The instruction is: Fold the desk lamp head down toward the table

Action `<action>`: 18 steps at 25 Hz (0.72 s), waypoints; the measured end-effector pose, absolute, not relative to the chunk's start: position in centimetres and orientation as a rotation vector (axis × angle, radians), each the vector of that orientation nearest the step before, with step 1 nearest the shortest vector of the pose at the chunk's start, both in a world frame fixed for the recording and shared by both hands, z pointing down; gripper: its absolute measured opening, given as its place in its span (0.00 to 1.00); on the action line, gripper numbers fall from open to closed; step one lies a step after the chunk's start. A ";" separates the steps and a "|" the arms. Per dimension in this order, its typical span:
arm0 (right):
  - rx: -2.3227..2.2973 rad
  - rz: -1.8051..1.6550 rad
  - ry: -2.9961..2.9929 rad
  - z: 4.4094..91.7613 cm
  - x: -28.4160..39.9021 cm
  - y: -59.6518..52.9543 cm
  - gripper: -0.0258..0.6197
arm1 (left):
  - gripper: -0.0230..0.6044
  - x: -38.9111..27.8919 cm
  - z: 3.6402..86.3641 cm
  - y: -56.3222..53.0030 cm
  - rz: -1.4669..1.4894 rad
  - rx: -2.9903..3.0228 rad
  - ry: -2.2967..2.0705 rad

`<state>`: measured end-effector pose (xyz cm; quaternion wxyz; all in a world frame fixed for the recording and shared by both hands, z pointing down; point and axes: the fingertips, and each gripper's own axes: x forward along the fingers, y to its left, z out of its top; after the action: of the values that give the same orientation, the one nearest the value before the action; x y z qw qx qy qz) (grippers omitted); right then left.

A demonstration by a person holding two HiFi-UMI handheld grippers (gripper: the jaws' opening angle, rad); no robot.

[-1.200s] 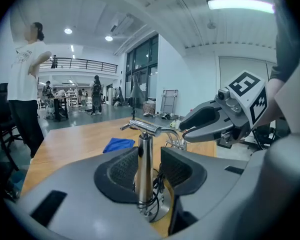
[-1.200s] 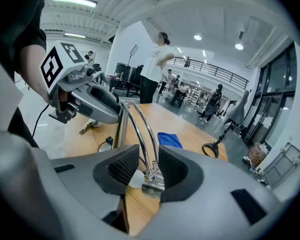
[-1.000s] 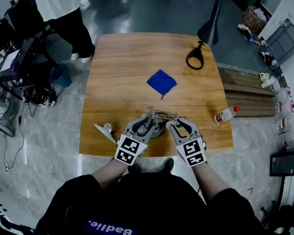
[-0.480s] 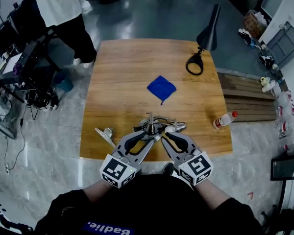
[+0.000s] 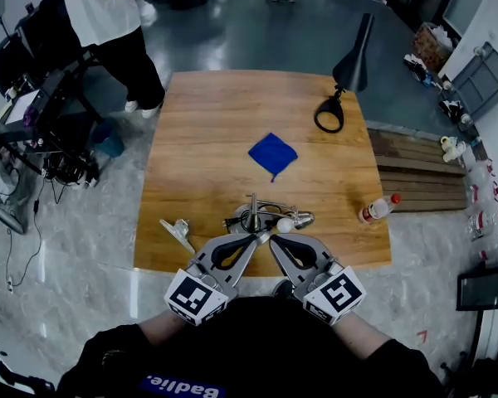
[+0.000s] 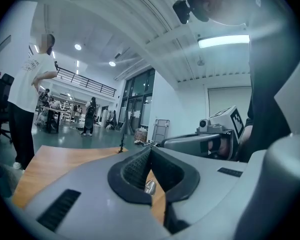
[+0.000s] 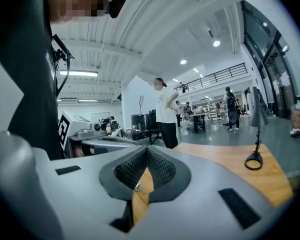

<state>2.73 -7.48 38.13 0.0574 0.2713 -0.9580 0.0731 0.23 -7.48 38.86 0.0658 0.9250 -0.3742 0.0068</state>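
Now both tools sit at lower centre of the head view, just short of the silver desk lamp (image 5: 261, 216) at the near edge of the table (image 5: 199, 139). Left gripper (image 5: 256, 237): jaws have just been closing, now together on nothing. Right gripper (image 5: 273, 240): same, empty. Lamp head appears to lie low beside its base. Judgement: fold looks done, 0 steps left. 1 black lamp (image 5: 349, 63) stands upright, upper right.

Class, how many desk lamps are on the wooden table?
2. A folded silver metal desk lamp lies by the near edge of the wooden table; a black cone-shaded desk lamp with a ring base stands at its far right corner. None seems hidden.
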 end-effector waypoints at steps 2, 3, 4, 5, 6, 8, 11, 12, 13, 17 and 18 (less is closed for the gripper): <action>0.828 0.221 -2.904 38.3 2.8 -7.5 0.05 | 0.05 0.3 38.8 -7.5 0.022 2.785 -1.128; 0.831 0.222 -2.903 38.4 2.9 -7.5 0.05 | 0.05 0.2 38.9 -7.4 0.025 2.783 -1.127; 0.835 0.221 -2.903 38.4 2.9 -7.5 0.05 | 0.05 0.2 39.0 -7.4 0.027 2.779 -1.128; 0.840 0.221 -2.904 38.4 3.0 -7.5 0.05 | 0.05 0.2 39.0 -7.4 0.028 2.774 -1.130; 0.846 0.221 -2.905 38.4 3.1 -7.6 0.05 | 0.05 0.1 39.0 -7.4 0.030 2.772 -1.133; 0.853 0.224 -2.905 38.3 3.2 -7.7 0.05 | 0.05 0.1 39.1 -7.4 0.040 2.778 -1.133; 0.851 0.230 -2.901 38.4 3.2 -7.7 0.05 | 0.05 0.2 39.4 -7.3 0.053 2.785 -1.130; 0.850 0.231 -2.899 38.4 3.2 -7.6 0.05 | 0.05 0.2 39.4 -7.4 0.054 2.784 -1.128; 0.848 0.230 -2.897 38.5 3.3 -7.6 0.05 | 0.05 0.2 39.5 -7.3 0.055 2.783 -1.125; 0.850 0.228 -2.886 38.8 3.4 -7.7 0.05 | 0.05 0.3 39.7 -7.3 0.056 2.783 -1.119; 0.851 0.231 -2.885 38.8 3.4 -7.7 0.05 | 0.05 0.3 39.6 -7.3 0.056 2.782 -1.118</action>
<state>3.38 -7.70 38.78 0.0621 0.2816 -0.9544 0.0765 0.31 -7.31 39.63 0.0713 0.9254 -0.3719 0.0185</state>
